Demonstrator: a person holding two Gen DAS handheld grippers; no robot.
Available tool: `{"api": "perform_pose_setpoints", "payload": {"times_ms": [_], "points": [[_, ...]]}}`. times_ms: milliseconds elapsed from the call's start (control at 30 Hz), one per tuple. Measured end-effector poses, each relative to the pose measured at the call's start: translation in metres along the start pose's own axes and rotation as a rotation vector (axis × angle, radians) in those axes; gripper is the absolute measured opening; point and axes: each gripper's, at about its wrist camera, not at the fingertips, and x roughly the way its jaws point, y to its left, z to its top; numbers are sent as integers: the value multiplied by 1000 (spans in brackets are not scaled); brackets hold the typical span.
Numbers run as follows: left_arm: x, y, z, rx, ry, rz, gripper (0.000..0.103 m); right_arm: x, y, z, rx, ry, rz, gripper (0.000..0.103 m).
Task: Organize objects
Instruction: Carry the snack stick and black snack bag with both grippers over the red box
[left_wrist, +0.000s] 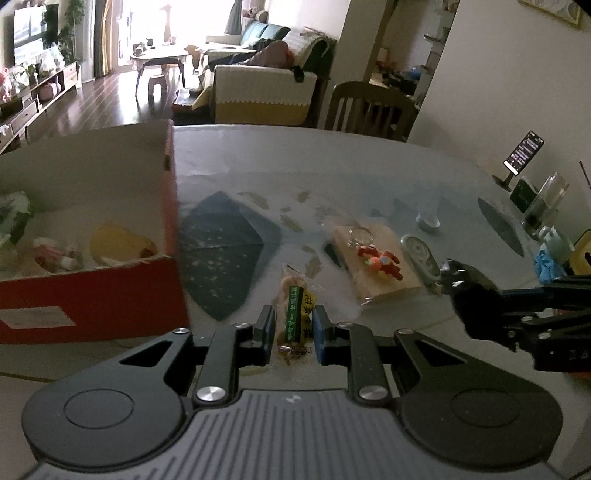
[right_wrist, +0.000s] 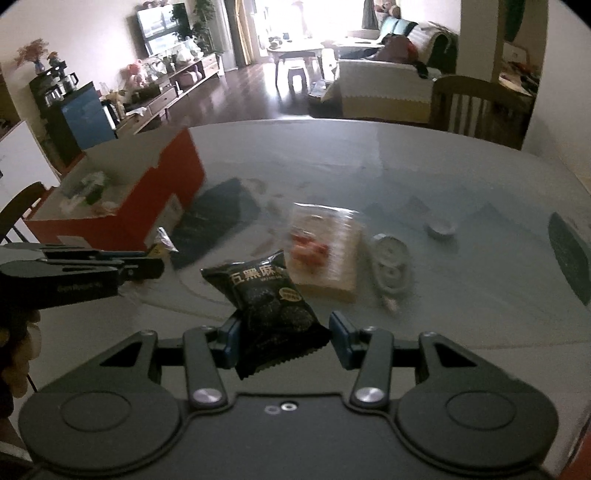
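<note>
1. Partly done: box (left_wrist: 110, 295) at table's left already holds several items; toy pack (left_wrist: 373, 258), white coil (left_wrist: 421, 254) and small dish (left_wrist: 428, 220) lie loose on table (left_wrist: 332, 166).
2. Left gripper (left_wrist: 294, 328) clamped on yellow-green snack (left_wrist: 295, 314), just right of box.
3. Right gripper (right_wrist: 284, 336) clamped on black packet (right_wrist: 269, 306), off the table.
4. Room: open tabletop between packs and box; box's near wall must be cleared; clutter near right edge.

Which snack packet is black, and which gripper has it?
The black packet sits between the right gripper fingers; the left gripper holds a clear one with a green-yellow label.
</note>
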Motion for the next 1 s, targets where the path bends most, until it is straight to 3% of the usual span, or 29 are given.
{"api": "perform_pose_setpoints", "payload": {"times_ms": [567, 1000], "points": [[-59, 86, 17, -6, -86, 3, 20, 19, 115, 53, -83, -72, 54, 48], [-72, 147, 44, 26, -125, 56, 20, 54, 184, 89, -203, -74, 34, 48]]}}
